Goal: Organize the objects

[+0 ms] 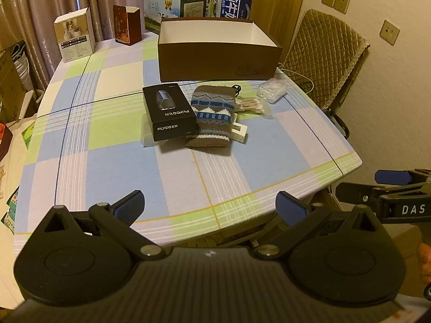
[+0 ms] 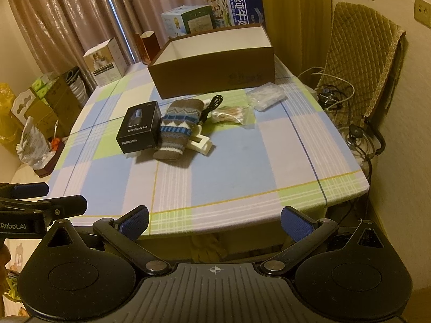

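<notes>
A black shaver box lies mid-table beside a patterned knit glove. A white plastic piece pokes out from under the glove. A bag of cotton swabs, a clear plastic case and a black cable lie to the right. Behind them stands an open brown box with nothing in it. My left gripper and right gripper hover open at the near table edge, far from the items, holding nothing.
The checked tablecloth covers the table. Milk cartons and small boxes line the far edge. A quilted chair with cables stands right. Clutter fills the floor at left.
</notes>
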Demonstrator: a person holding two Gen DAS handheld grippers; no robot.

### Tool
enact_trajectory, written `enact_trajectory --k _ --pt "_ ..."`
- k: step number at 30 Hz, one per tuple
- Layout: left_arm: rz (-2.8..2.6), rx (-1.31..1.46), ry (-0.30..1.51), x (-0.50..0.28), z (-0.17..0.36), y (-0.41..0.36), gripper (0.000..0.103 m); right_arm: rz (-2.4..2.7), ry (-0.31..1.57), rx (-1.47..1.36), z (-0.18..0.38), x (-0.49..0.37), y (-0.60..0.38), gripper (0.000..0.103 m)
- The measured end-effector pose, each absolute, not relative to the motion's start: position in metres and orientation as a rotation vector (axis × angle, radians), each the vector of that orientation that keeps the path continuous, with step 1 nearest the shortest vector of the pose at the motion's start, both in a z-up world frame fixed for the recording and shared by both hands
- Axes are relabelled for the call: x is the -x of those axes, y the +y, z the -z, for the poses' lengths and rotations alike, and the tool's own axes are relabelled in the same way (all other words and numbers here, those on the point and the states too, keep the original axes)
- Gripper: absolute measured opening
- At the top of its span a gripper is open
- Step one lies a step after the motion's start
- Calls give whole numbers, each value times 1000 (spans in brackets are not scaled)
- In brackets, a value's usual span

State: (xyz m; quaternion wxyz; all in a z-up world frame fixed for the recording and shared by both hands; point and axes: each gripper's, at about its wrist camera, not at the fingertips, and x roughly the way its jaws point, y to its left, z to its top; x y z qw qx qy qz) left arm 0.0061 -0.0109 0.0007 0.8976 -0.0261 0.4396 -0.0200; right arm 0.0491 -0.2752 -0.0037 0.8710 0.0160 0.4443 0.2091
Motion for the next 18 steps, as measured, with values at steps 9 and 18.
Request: enact_trajectory --k 9,18 --pt "42 52 911 -7 -2 -14 102 -437 925 -32 2 -50 -276 101" --pt "45 50 911 -7 -2 -14 102 -436 925 -33 2 -51 -276 101"
